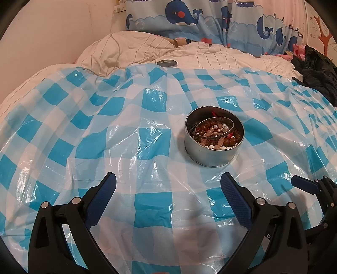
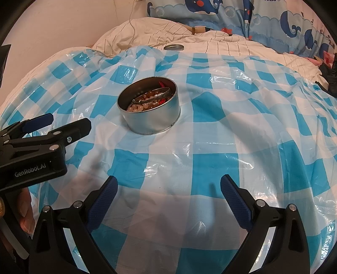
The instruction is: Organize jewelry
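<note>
A round metal tin [image 1: 212, 156] stands on the blue-and-white checked plastic sheet [image 1: 130, 118]. It holds bead bracelets, pearls and a silver bangle [image 1: 214, 130]. The tin also shows in the right wrist view [image 2: 153, 118], with the jewelry [image 2: 147, 101] inside. Its flat metal lid [image 1: 166, 63] lies far back on the white quilt, also in the right wrist view [image 2: 174, 47]. My left gripper [image 1: 168, 181] is open and empty, short of the tin. My right gripper [image 2: 168, 183] is open and empty, also short of the tin. The left gripper shows at the left of the right wrist view [image 2: 67, 124].
The sheet covers a bed with a rumpled white quilt [image 1: 130, 48]. Whale-print pillows [image 1: 189, 19] stand at the back. Dark clothing [image 1: 316, 69] lies at the right edge. A thin cable [image 1: 117, 42] runs over the quilt at the back left.
</note>
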`<state>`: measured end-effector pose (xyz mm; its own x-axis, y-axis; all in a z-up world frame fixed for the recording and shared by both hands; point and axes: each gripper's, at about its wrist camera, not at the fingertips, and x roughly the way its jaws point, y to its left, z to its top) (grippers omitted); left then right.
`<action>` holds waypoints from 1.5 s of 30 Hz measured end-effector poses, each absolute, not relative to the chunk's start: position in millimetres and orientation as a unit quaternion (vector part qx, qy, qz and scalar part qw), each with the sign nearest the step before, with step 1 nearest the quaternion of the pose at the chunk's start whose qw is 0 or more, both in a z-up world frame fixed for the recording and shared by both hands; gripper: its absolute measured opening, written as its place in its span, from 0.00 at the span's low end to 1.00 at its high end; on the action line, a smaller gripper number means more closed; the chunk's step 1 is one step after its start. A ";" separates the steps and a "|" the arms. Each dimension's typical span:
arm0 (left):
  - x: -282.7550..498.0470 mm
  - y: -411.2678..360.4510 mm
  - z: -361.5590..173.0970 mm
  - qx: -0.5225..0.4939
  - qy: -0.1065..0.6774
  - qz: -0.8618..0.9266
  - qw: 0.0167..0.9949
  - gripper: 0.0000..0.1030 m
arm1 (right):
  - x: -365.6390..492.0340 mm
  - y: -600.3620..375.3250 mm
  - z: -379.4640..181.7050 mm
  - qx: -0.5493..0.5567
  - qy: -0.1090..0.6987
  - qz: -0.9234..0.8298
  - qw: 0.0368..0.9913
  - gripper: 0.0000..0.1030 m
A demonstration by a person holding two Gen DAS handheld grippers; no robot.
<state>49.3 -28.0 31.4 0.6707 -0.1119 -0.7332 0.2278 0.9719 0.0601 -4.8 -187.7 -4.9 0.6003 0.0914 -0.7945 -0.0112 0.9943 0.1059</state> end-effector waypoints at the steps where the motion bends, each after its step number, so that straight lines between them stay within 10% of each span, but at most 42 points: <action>1: 49.3 -28.1 31.4 0.073 0.395 -0.093 0.911 0.92 | -4.1 -187.1 -4.3 0.045 0.446 0.029 0.893 0.91; 45: 49.4 -29.6 31.3 0.071 0.399 -0.095 0.909 0.92 | -6.6 -185.6 -9.0 0.042 0.449 0.028 0.892 0.91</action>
